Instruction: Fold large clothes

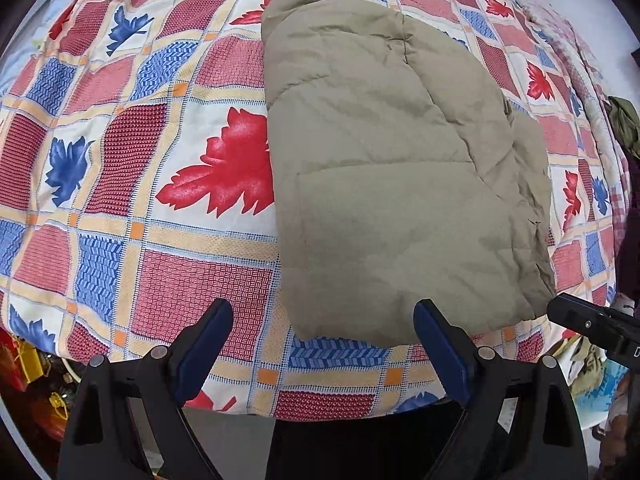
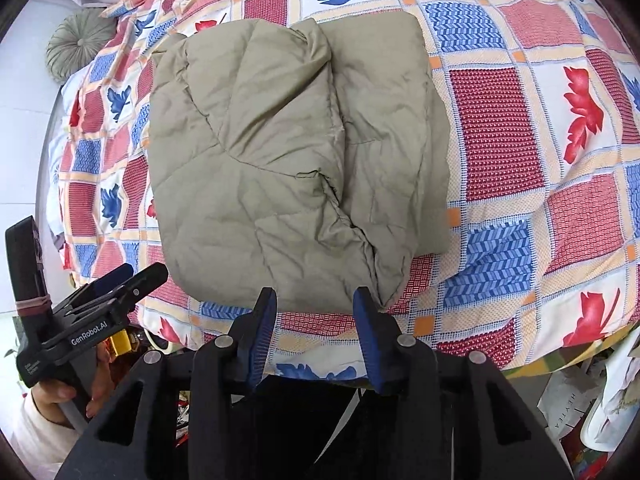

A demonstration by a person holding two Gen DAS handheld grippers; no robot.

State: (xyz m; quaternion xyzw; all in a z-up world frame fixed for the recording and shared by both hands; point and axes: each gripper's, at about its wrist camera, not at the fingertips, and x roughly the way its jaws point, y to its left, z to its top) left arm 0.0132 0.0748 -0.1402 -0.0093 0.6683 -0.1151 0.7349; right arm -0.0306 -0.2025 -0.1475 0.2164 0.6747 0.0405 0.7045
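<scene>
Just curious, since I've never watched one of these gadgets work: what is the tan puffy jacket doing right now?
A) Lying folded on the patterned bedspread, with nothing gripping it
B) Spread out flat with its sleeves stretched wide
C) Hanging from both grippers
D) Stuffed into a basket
A: the jacket lies as a folded bundle on the bedspread, and the left gripper and right gripper hold nothing.

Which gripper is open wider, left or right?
The left gripper: its blue pads stand far apart. The right gripper shows a narrower gap. Neither holds the folded khaki jacket.
</scene>
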